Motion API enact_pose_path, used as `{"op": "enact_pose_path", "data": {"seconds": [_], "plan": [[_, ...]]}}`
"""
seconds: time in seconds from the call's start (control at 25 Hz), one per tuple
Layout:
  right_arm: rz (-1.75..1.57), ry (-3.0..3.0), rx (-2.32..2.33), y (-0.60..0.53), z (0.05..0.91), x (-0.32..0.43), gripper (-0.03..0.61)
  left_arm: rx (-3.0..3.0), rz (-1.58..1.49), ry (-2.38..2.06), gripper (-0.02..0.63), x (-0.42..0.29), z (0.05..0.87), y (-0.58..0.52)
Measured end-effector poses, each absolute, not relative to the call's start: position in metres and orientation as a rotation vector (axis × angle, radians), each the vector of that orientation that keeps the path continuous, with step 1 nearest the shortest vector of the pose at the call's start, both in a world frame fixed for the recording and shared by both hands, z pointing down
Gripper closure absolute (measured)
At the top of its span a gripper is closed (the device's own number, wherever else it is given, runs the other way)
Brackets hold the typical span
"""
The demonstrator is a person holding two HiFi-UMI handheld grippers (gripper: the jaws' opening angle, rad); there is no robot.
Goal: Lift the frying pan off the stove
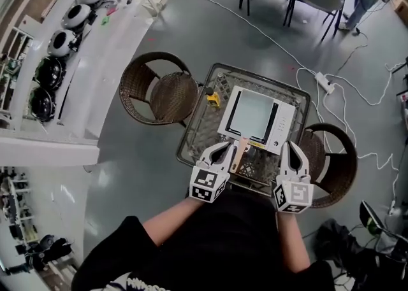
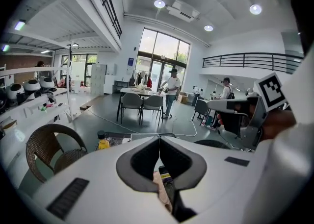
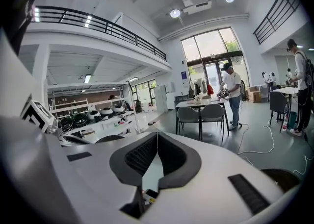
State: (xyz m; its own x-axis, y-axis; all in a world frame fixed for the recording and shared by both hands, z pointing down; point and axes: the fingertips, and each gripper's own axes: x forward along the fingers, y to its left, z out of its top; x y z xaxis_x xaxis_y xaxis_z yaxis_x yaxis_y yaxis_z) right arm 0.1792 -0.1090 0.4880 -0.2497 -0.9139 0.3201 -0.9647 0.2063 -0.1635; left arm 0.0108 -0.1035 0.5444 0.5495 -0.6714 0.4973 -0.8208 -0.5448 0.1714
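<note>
A square grey frying pan (image 1: 252, 116) sits on a white stove (image 1: 288, 123) on a wire-mesh table (image 1: 197, 137). Its tan handle (image 1: 241, 148) points toward me. My left gripper (image 1: 227, 148) hovers just left of the handle, shut with nothing in it. In the left gripper view the jaws (image 2: 159, 140) meet at the tips, and the handle (image 2: 160, 188) shows below them through the gap. My right gripper (image 1: 292, 146) hangs over the stove's near right corner, also shut and empty. In the right gripper view its tips (image 3: 157, 136) touch above the white stove top (image 3: 152, 171).
A small yellow bottle (image 1: 213, 99) stands on the table left of the stove. Wicker chairs flank the table at left (image 1: 159, 89) and right (image 1: 335, 162). A power strip (image 1: 324, 81) and cables lie on the floor. A white counter (image 1: 95, 54) runs along the left.
</note>
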Motion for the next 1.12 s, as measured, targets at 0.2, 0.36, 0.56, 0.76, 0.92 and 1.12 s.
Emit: {"op": "enact_pose_path", "data": {"seconds": [0.2,0.36,0.56,0.76,0.92,1.12], "plan": [[0.517,-2.340,1.736,-0.126,0.503,0.179,0.549,2.322,0.650,-1.203,0.598,0.023,0.583,-0.105],[0.539,-2.357,1.691,-0.128,0.510,0.180,0.549,2.273,0.709,-1.185,0.597,0.031,0.609,-0.105],[0.555,-2.352,1.658,-0.131,0.519,0.184,0.549,2.227,0.806,-1.141,0.517,0.039,0.651,-0.106],[0.577,-2.347,1.637,-0.130,0.527,0.188,0.549,2.155,0.889,-1.094,0.460,0.042,0.692,-0.101],[0.587,-2.342,1.634,-0.134,0.530,0.194,0.549,2.098,0.894,-1.059,0.437,0.044,0.712,-0.099],[0.610,-2.329,1.629,-0.136,0.536,0.202,0.549,2.016,0.896,-1.039,0.405,0.044,0.734,-0.101]]}}
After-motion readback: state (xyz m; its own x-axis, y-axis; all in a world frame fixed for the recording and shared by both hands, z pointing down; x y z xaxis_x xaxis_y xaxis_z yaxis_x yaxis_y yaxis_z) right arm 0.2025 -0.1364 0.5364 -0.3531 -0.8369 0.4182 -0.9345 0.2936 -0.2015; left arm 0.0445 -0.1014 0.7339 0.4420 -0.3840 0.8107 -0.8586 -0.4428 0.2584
